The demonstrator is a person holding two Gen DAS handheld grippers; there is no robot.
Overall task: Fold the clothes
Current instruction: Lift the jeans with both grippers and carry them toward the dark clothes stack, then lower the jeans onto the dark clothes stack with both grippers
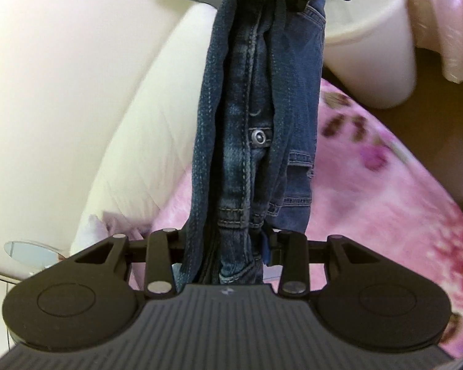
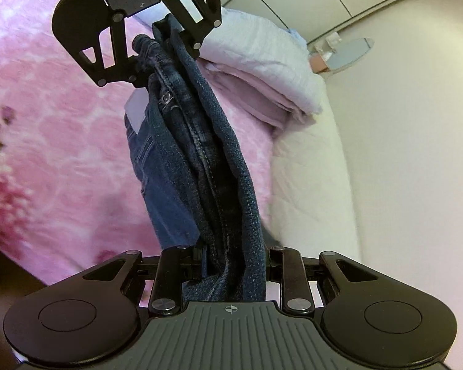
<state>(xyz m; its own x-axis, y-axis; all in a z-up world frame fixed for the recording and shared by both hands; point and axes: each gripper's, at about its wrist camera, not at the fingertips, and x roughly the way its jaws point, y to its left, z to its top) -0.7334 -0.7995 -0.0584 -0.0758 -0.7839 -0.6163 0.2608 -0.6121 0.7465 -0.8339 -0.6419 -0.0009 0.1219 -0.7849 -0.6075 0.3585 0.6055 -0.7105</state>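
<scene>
Two grippers hold one garment between them, and I start from my own tools. My left gripper (image 1: 231, 246) is clamped on a bunched end of the jeans (image 1: 256, 98), and the denim fills the gap between its fingers. My right gripper (image 2: 228, 256) pinches the other end of the same bundle; its jaws look closed on the cloth. The jeans are gathered into a thick rope along the waistband, with the metal button (image 1: 258, 137) visible at the middle, and this rope runs straight from one tool to the other. So the long axis of the garment lies along the line between my two hands, and neither hand is nearer to it; each one has an end. In each wrist view the other gripper appears at the far end of the denim. The legs hang loosely below the band, above the pink floral bedspread (image 1: 370, 203), and I cannot tell if they touch it. I judge that the next move must lower this line flat on the bed. Farther out, a white bucket (image 1: 373, 55) stands beyond the bed; its inside is hidden from me. Folded pale linens (image 2: 262, 74) lie at the far right.
</scene>
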